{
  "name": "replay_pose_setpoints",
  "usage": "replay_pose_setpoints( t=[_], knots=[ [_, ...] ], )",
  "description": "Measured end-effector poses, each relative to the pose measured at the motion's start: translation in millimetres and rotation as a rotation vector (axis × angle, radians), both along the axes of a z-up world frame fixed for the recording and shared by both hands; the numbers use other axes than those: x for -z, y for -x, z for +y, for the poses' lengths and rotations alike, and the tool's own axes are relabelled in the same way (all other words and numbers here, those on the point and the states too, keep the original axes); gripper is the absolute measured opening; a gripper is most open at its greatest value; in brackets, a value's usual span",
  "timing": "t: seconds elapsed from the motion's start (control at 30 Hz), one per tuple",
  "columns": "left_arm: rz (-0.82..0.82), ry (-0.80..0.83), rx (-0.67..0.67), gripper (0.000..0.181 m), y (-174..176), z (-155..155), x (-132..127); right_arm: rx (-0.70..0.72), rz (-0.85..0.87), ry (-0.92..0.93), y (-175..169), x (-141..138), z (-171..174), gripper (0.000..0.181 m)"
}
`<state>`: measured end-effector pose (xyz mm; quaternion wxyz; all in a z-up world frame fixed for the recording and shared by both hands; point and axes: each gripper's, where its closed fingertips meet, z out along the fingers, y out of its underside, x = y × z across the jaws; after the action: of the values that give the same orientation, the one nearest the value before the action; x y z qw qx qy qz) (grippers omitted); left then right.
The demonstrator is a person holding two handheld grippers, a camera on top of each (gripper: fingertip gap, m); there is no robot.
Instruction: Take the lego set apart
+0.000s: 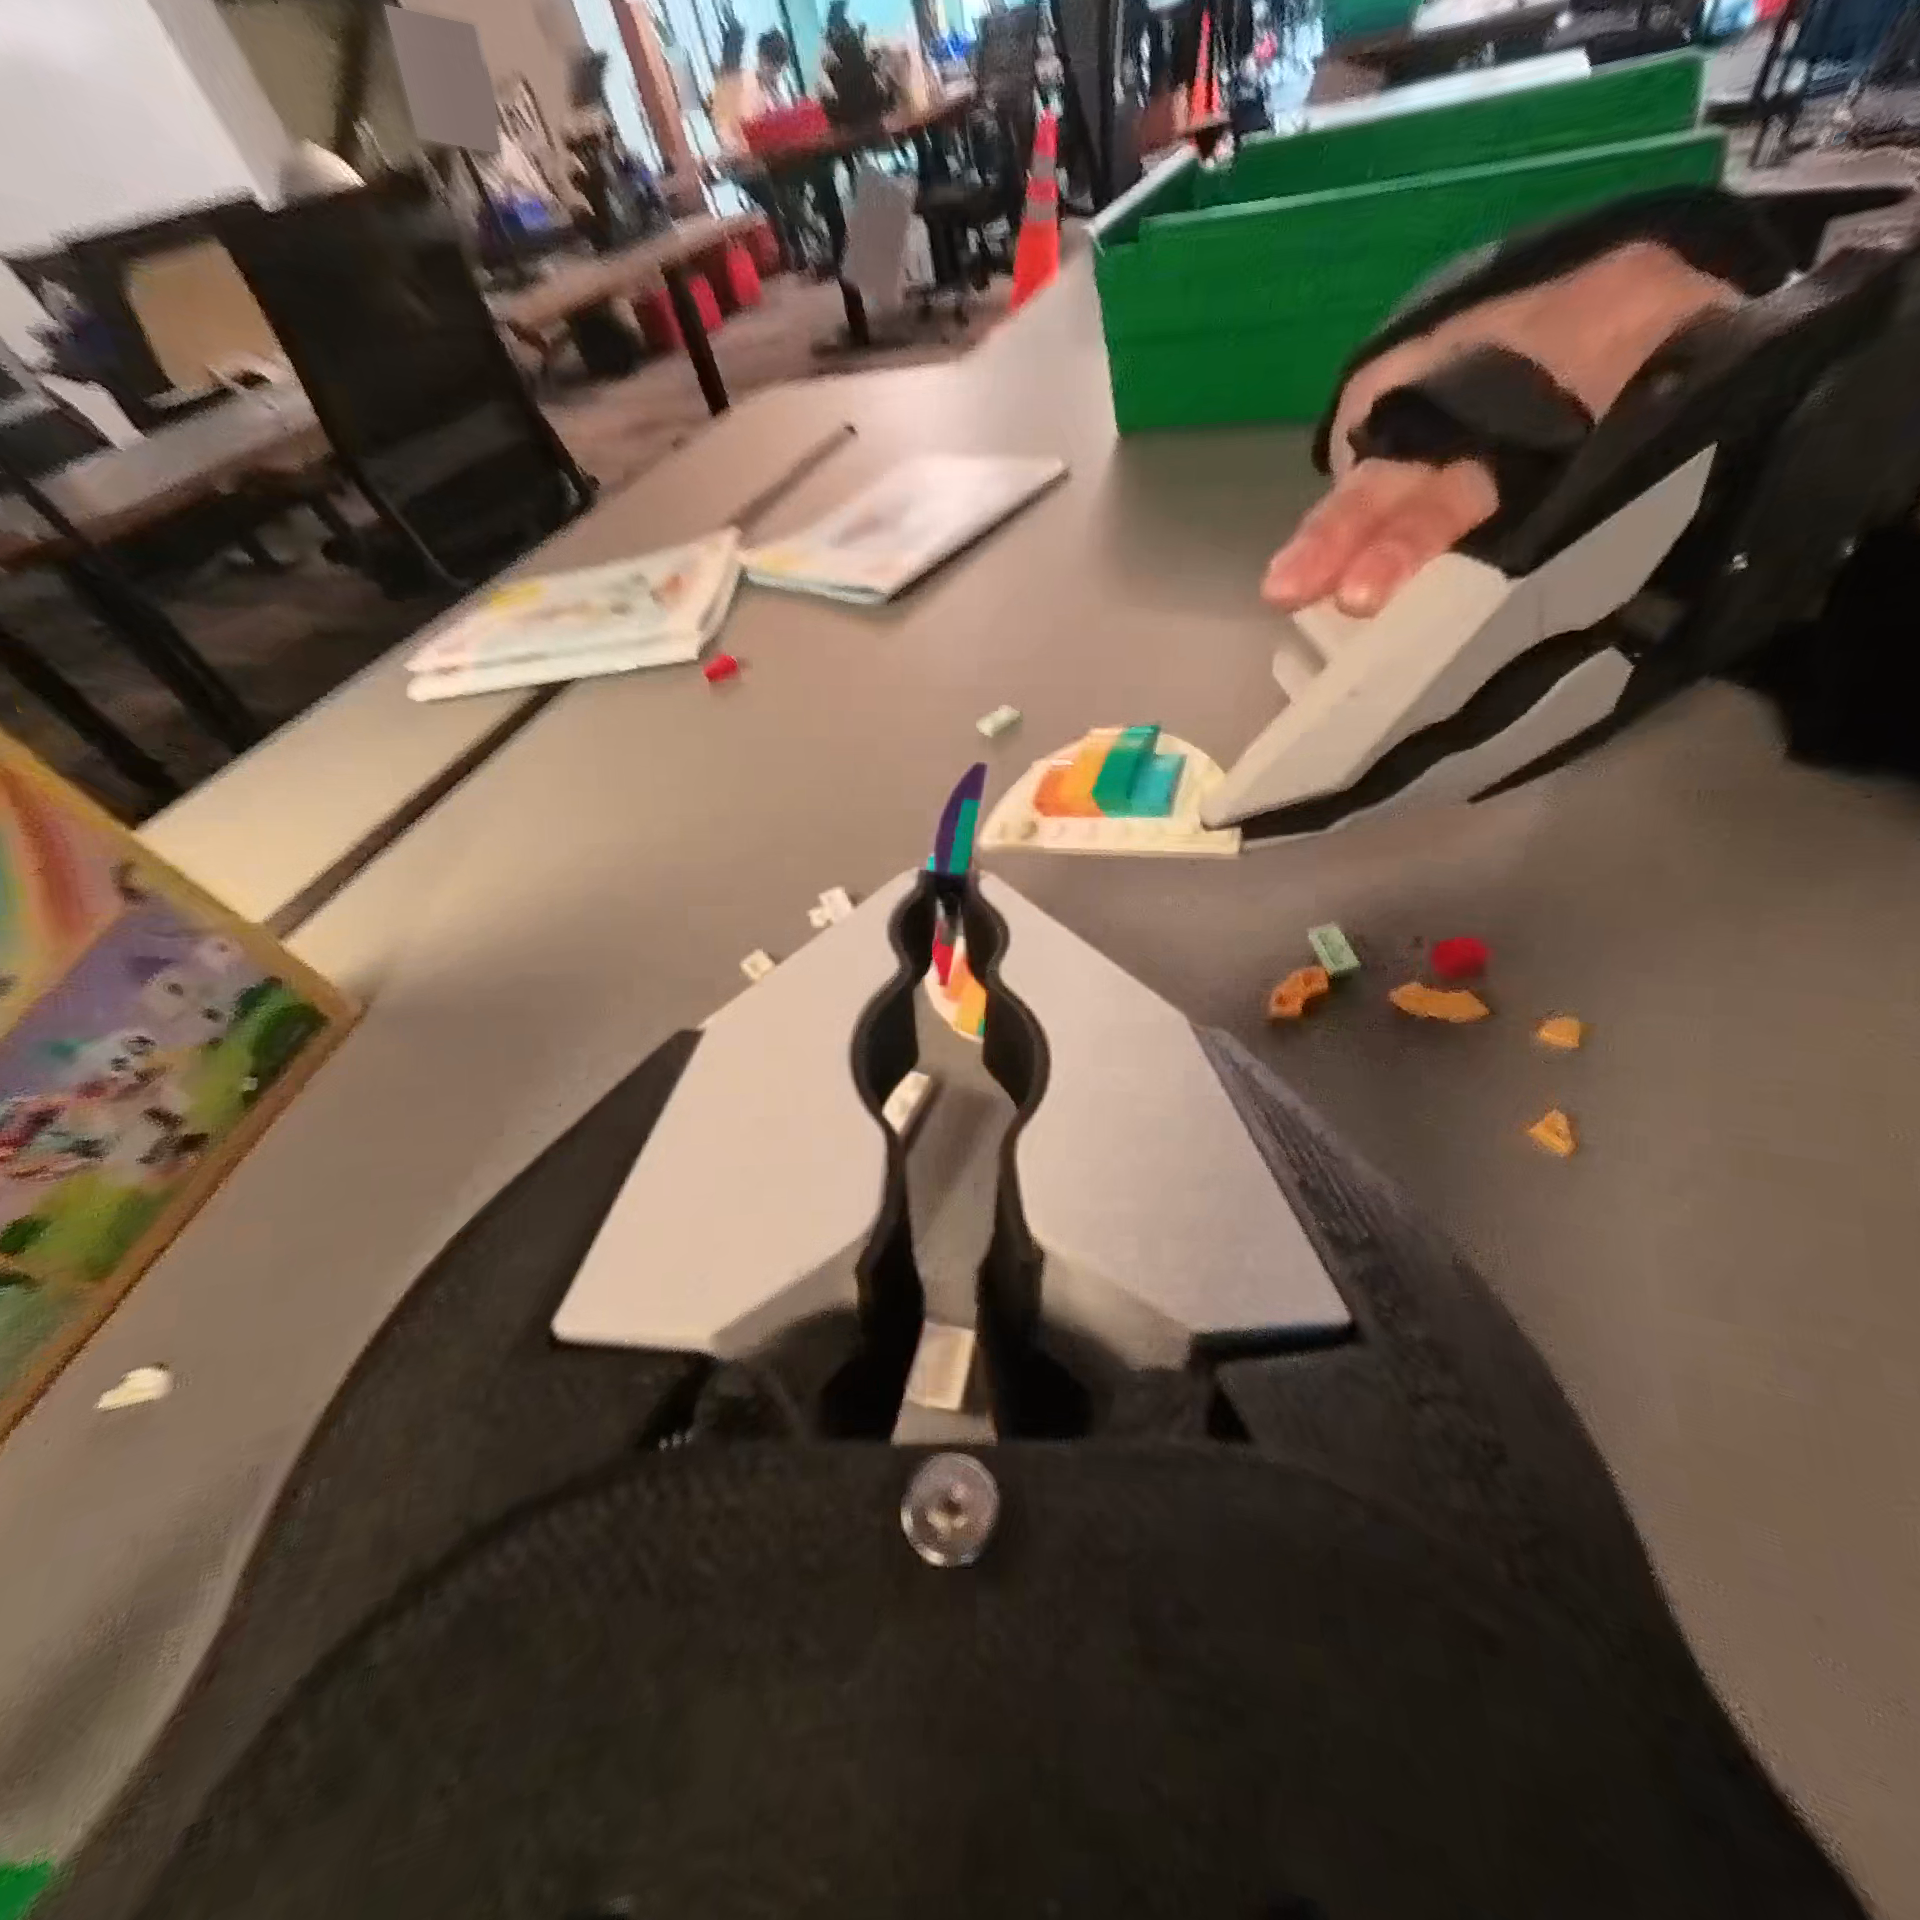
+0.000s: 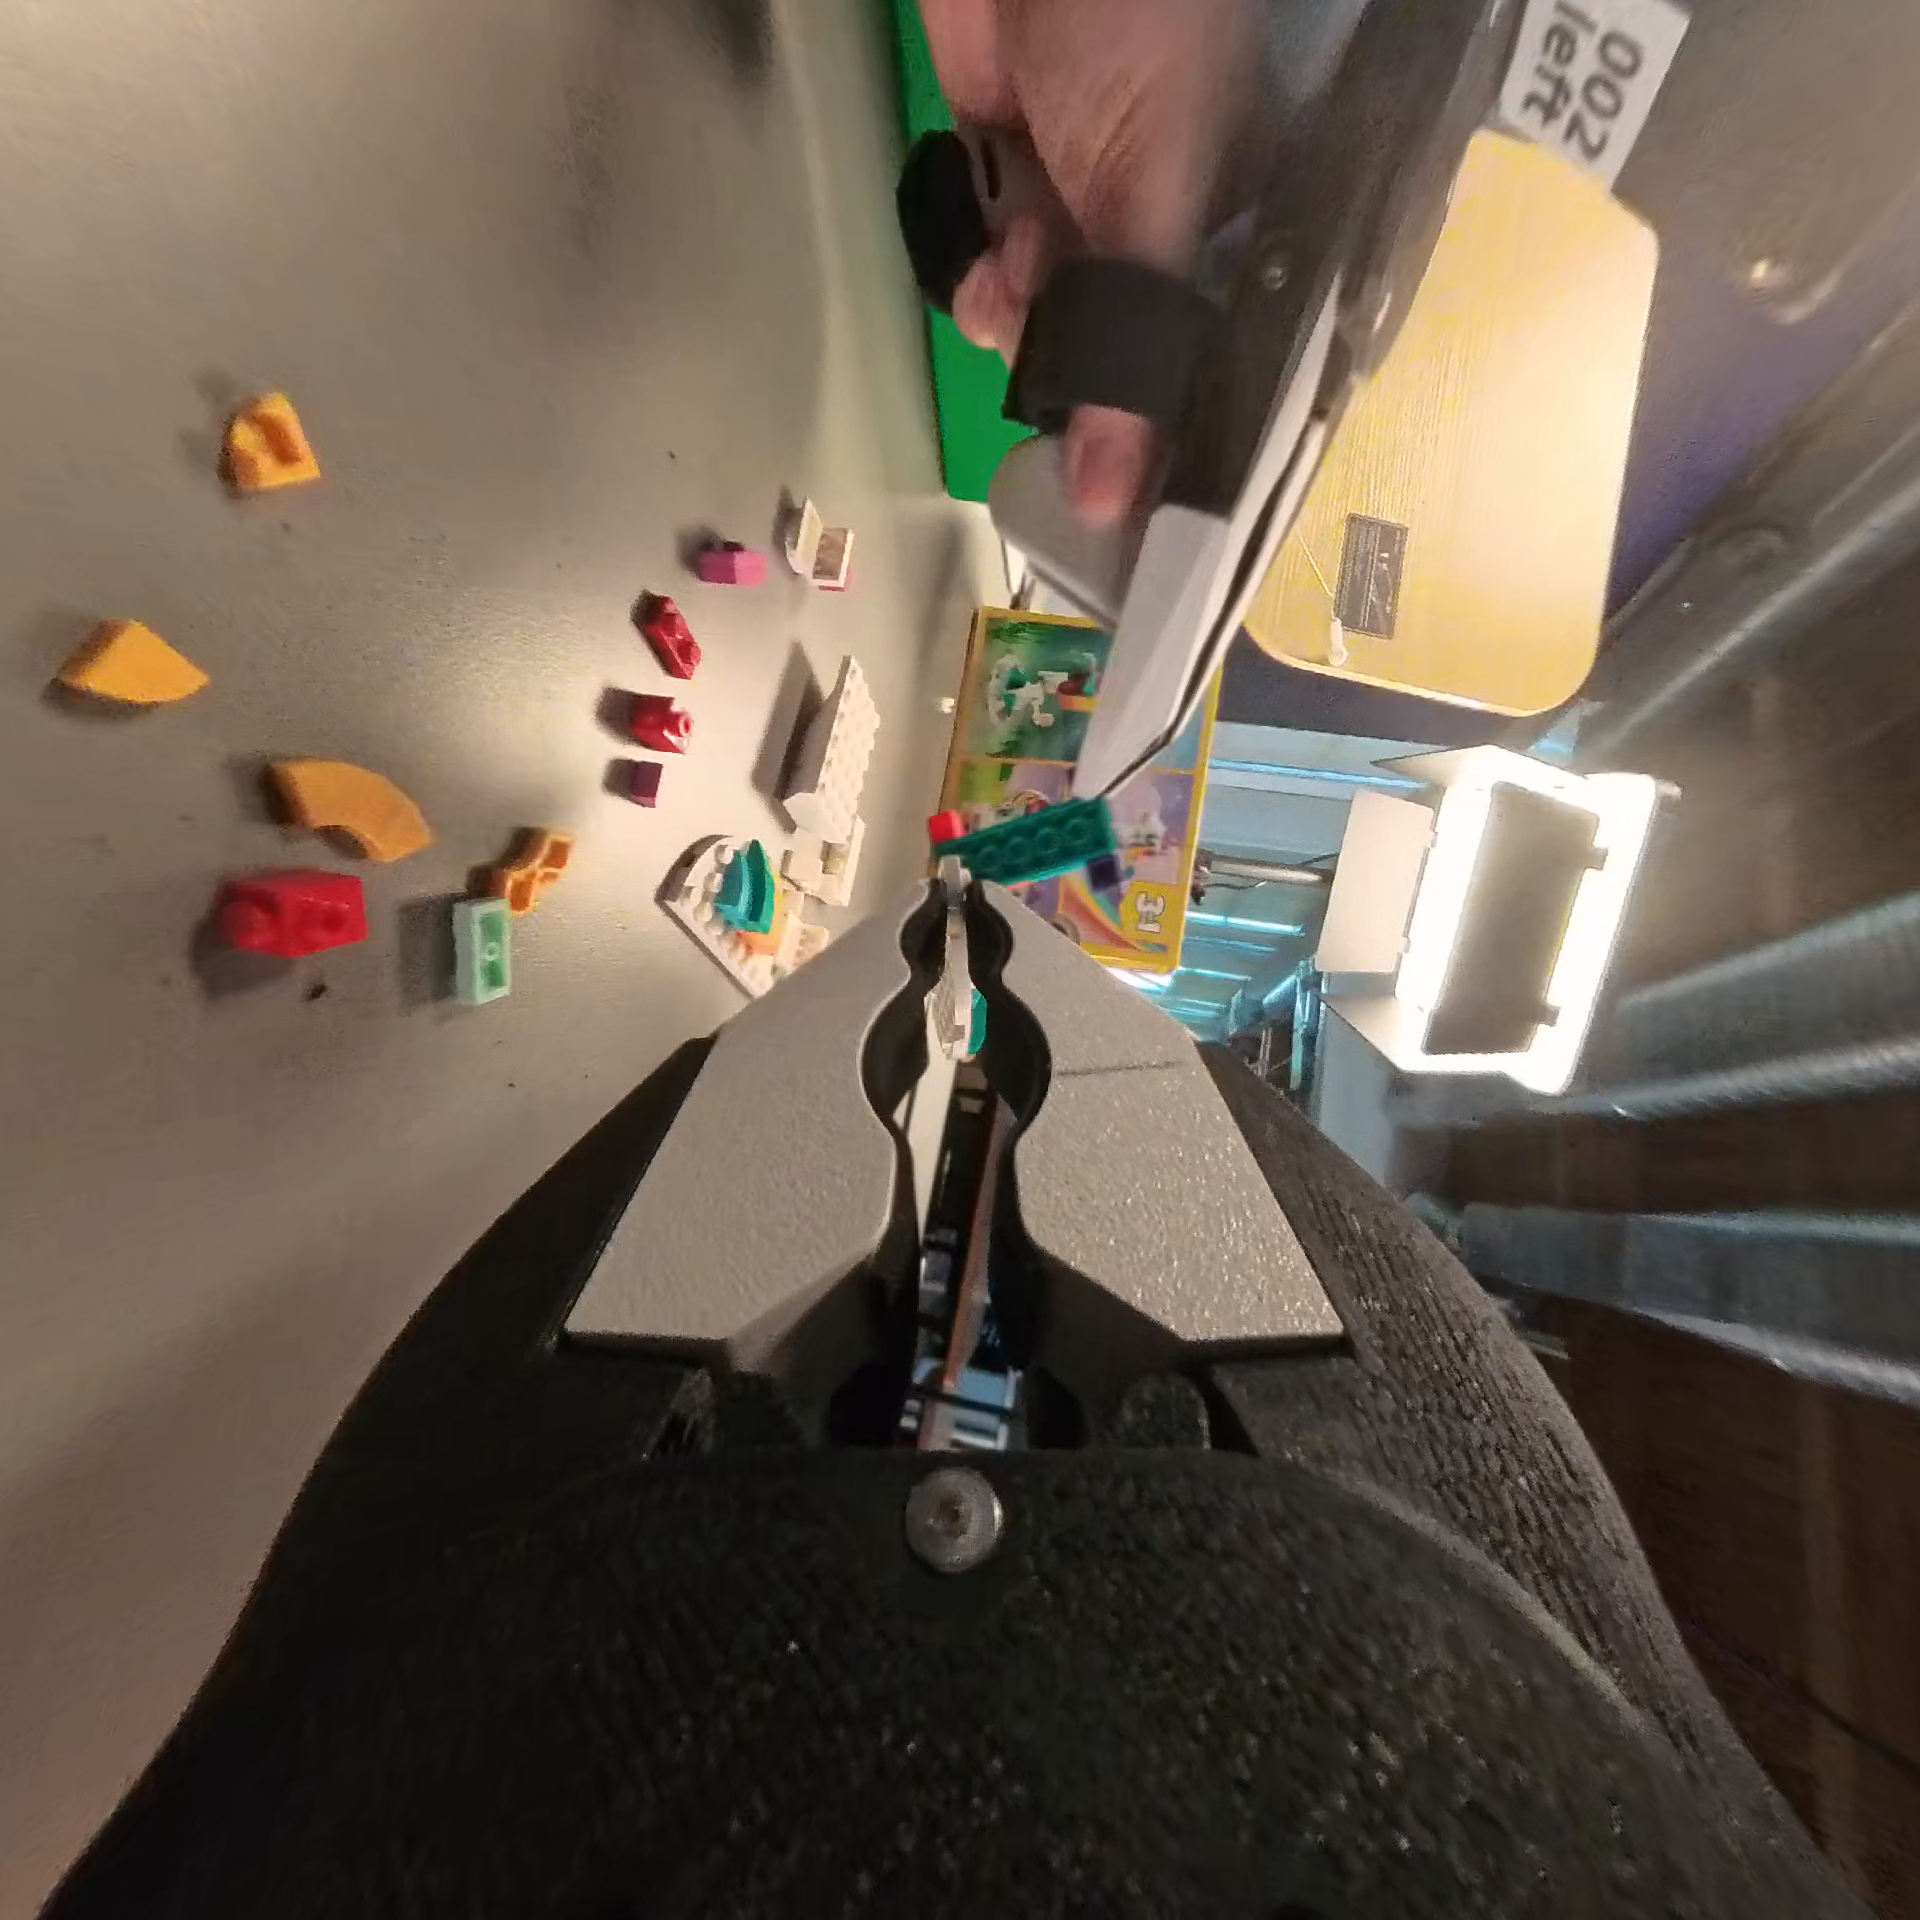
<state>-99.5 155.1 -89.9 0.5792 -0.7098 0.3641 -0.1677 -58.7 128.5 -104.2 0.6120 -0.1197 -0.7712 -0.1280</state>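
My left gripper (image 1: 954, 883) is shut on a small stack of teal, purple and red bricks (image 1: 961, 831), held on edge above the grey table (image 1: 727, 790). In the right wrist view the stack (image 2: 1029, 844) sits at the left gripper's tip (image 2: 1096, 774). My right gripper (image 2: 954, 899) is shut on the edge of a white rounded plate (image 2: 951, 997). In the left wrist view that plate (image 1: 1101, 836) carries orange and teal bricks (image 1: 1117, 784), just right of the stack. I cannot tell whether plate and stack touch. Another white plate with teal pieces (image 2: 727, 904) lies on the table.
Loose orange, red and mint pieces (image 1: 1439, 1000) lie on the table at the right, and also show in the right wrist view (image 2: 296, 914). A green bin (image 1: 1351, 291) stands at the back right. Booklets (image 1: 582, 623) lie at the back left. The picture box (image 1: 125, 1039) is at the left. There is about 6 cm between the tips of the two grippers.
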Motion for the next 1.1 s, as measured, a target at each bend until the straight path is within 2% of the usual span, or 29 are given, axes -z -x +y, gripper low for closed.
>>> replay_pose_setpoints(
  t=[0.1, 0.23, 0.3, 0.4, 0.47, 0.53, 0.67, 0.77, 0.83, 0.93, 1.03, 1.1],
  knots=[
    [-0.012, 0.079, 0.015, 0.004, -3.1, 1.5, 13.5, -0.006, -0.034, 0.009, -0.3, 9.5, 1.9, 0.002],
    [-0.097, 0.129, 0.024, 0.004, -0.3, 2.1, 12.0, 0.031, -0.129, 0.152, -5.6, 32.0, 11.2, 0.002],
    [-0.107, 0.127, 0.035, 0.004, -1.1, 0.9, 10.6, 0.057, -0.148, 0.322, -7.3, 40.7, 13.8, 0.003],
    [-0.089, 0.120, 0.069, 0.004, -6.3, -2.5, 12.6, 0.117, -0.152, 0.687, -9.7, 48.8, 17.3, 0.030],
    [-0.075, 0.119, 0.115, 0.004, -13.4, -7.4, 14.8, 0.095, -0.094, 0.901, -8.6, 40.5, 15.9, 0.040],
    [-0.072, 0.117, 0.162, 0.004, -21.0, -12.8, 15.4, 0.042, -0.016, 1.059, -7.0, 25.8, 13.8, 0.038],
    [-0.124, 0.104, 0.255, 0.004, -34.0, -23.8, 7.9, -0.030, 0.054, 1.212, -4.9, 6.2, 6.8, 0.034],
    [-0.133, 0.073, 0.319, 0.004, -43.3, -32.6, 3.4, -0.039, 0.067, 1.239, -1.6, 1.4, 2.6, 0.023],
    [-0.113, 0.064, 0.315, 0.004, -46.4, -32.6, 5.0, -0.030, 0.047, 1.197, -0.7, 5.2, 0.8, 0.010],
    [-0.060, 0.030, 0.245, 0.005, -43.4, -24.2, 9.4, 0.045, 0.074, 0.993, 1.6, 9.5, 13.1, 0.004],
    [0.038, -0.084, 0.183, 0.027, -43.8, -19.6, 7.4, 0.133, 0.059, 0.780, 1.6, 15.0, 24.4, 0.004],
    [0.155, -0.188, 0.156, 0.031, -46.5, -20.0, 7.7, 0.161, 0.040, 0.686, 2.4, 18.2, 26.1, 0.004]
  ],
)
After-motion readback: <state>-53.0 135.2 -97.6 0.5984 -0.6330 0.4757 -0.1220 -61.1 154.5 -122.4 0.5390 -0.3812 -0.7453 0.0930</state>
